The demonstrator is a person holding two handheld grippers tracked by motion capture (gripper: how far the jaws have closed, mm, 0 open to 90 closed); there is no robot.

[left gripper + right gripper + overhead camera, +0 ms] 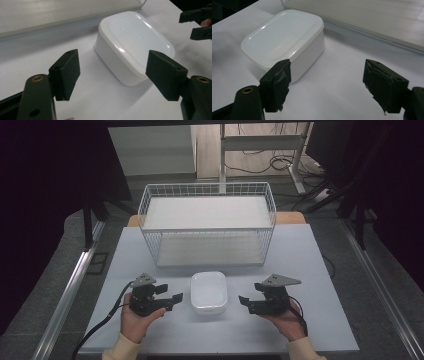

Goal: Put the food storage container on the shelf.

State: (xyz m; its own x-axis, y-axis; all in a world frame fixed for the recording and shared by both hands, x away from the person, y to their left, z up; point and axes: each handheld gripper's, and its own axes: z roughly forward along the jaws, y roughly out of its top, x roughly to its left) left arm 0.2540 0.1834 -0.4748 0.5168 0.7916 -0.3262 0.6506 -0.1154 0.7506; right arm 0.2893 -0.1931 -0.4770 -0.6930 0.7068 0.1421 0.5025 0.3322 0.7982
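Note:
A white lidded plastic box (208,292) sits on the table near its front edge, between my two grippers. My left gripper (171,293) is held just left of the box, jaws wide apart with nothing between them. In the left gripper view the box (135,42) lies ahead and slightly right of the open left gripper (113,72). My right gripper (248,294) is held just right of the box, also open and empty. In the right gripper view the box (283,37) lies ahead to the left of the right gripper (327,82), apart from the pads.
A white wire rack (207,228) with two flat shelves stands behind the box at the back of the pale table (300,270). Its lower shelf board (62,12) shows near both grippers. Dark floor, metal rails and cables surround the table.

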